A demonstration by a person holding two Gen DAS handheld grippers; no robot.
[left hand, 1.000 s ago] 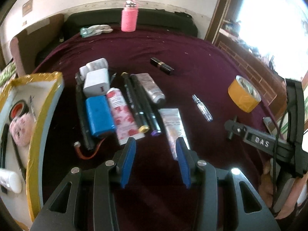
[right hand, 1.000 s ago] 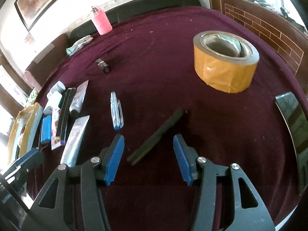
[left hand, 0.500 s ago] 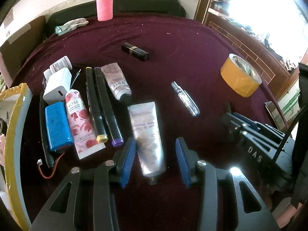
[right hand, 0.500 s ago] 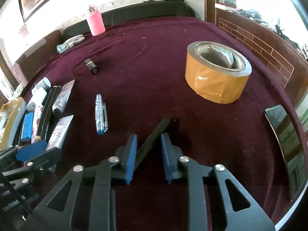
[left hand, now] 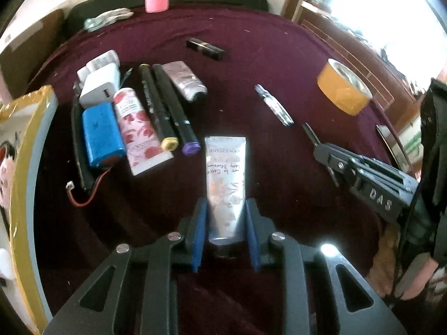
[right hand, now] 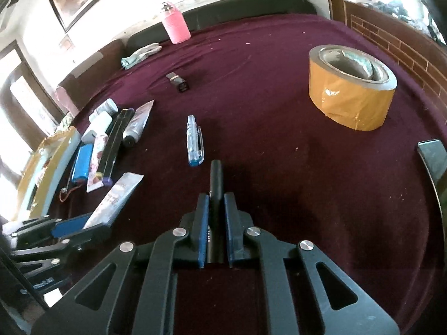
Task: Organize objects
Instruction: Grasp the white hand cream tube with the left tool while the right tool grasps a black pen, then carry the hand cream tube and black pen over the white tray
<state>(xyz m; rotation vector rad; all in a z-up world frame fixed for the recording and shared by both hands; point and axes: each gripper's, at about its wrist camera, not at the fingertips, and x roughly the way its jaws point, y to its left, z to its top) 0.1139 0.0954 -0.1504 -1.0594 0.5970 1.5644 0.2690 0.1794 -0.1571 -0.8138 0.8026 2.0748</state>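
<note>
A silver hand-cream tube [left hand: 226, 184] is clamped between the blue pads of the left gripper [left hand: 226, 223], its cap end toward the camera and its crimped end pointing away over the maroon tablecloth [left hand: 279, 55]. In the right wrist view the same tube [right hand: 117, 198] is seen tilted, with the left gripper [right hand: 83, 227] closed on its lower end.

A slim black stick [right hand: 215, 195] is gripped by the right gripper [right hand: 215, 209], the pads pressed against both of its sides; its far end projects forward past the fingertips. From the left wrist view the right gripper [left hand: 318, 148] is seen from the side with the stick's tip [left hand: 308, 132] protruding.

To the left of the held tube, a row of items is laid side by side: a white charger [left hand: 100, 86], a blue battery pack [left hand: 102, 134] with red wire, a rose-patterned tube [left hand: 139, 128], two black markers [left hand: 167, 109] and a small grey tube [left hand: 185, 82]. A yellow-rimmed tray [left hand: 30, 167] is placed at the left edge.

A clear pen [right hand: 194, 141] is lying just ahead of the stick. A lipstick [right hand: 178, 82] is set farther back, and a roll of tan packing tape [right hand: 352, 99] is standing well apart to the right. A pink bottle [right hand: 176, 26] is standing at the far edge.
</note>
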